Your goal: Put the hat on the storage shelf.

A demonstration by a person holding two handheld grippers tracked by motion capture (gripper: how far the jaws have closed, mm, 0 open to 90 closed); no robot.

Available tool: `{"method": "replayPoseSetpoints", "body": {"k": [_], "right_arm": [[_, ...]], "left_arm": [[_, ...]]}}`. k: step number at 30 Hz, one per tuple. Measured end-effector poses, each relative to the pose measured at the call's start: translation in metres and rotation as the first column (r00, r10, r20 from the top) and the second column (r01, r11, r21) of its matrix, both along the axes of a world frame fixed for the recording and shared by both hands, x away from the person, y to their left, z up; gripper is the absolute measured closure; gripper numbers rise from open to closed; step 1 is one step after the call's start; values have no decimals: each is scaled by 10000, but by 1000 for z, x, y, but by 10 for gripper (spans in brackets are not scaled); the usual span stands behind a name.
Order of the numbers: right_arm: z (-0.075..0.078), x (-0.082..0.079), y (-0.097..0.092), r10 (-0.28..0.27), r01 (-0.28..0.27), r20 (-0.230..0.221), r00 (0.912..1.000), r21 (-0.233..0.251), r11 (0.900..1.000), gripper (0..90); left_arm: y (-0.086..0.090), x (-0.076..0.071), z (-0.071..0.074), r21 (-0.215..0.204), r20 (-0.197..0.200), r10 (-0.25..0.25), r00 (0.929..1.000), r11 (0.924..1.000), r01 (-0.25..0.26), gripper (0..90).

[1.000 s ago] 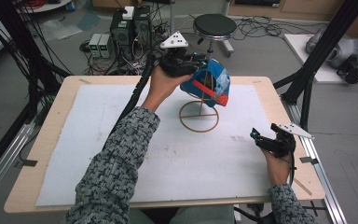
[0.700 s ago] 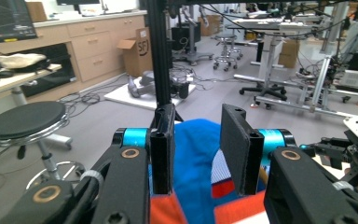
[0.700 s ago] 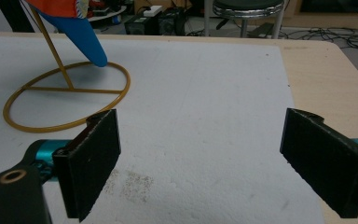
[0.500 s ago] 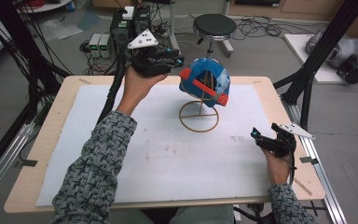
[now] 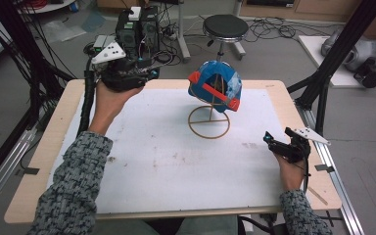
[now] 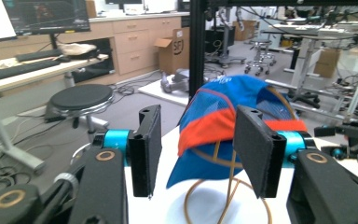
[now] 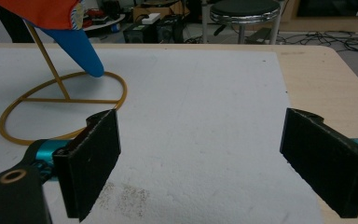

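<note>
My left gripper point(image 5: 149, 73) hangs raised over the table's point(image 5: 284, 98) far left corner, jaws spread and empty. The blue-and-orange cap point(image 5: 215, 85) sits on its gold wire stand point(image 5: 209, 122) mid-table. My right gripper point(image 5: 274, 143) rests low near the right edge, jaws wide apart.

A lab: black frame posts point(image 5: 323, 78), floor cables point(image 5: 274, 29), stools point(image 6: 79, 100), monitor point(image 6: 46, 14).

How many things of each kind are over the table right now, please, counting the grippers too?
Caps: 1
Stands: 1
Mats: 1
Grippers: 2, left gripper and right gripper
Total: 5
</note>
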State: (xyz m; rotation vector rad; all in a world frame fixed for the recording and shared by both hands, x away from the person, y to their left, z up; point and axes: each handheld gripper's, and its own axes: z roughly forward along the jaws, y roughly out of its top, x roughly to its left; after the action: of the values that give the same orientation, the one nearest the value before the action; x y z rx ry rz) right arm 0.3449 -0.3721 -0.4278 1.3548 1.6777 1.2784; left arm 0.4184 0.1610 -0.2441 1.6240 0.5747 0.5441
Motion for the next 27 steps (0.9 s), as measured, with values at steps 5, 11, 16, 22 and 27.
{"method": "replayPoseSetpoints", "body": {"k": [5, 11, 16, 22, 27], "right_arm": [[0, 2, 4, 98, -98, 10, 10000, -56, 9999, 114], [0, 3, 5, 75, -75, 14, 10000, -41, 10000, 114], [1, 3, 8, 144, -144, 11, 9999, -159, 9998, 114], [1, 2, 10, 137, -138, -38, 9999, -116, 9998, 114], [1, 2, 10, 145, -145, -1, 9999, -205, 9997, 114]], "left_arm": [[26, -18, -10, 155, 270, 532, 9982, 9984, -537, 455], [57, -37, -31, 89, 170, 1230, 9923, 9923, -1232, 415], [78, -53, -52, 4, -23, 1708, 9853, 9853, -1708, 376], [93, -72, -75, 280, -141, 2211, 9751, 9749, -2207, 328], [103, -79, -91, 414, -239, 2551, 9666, 9663, -2540, 320]]}}
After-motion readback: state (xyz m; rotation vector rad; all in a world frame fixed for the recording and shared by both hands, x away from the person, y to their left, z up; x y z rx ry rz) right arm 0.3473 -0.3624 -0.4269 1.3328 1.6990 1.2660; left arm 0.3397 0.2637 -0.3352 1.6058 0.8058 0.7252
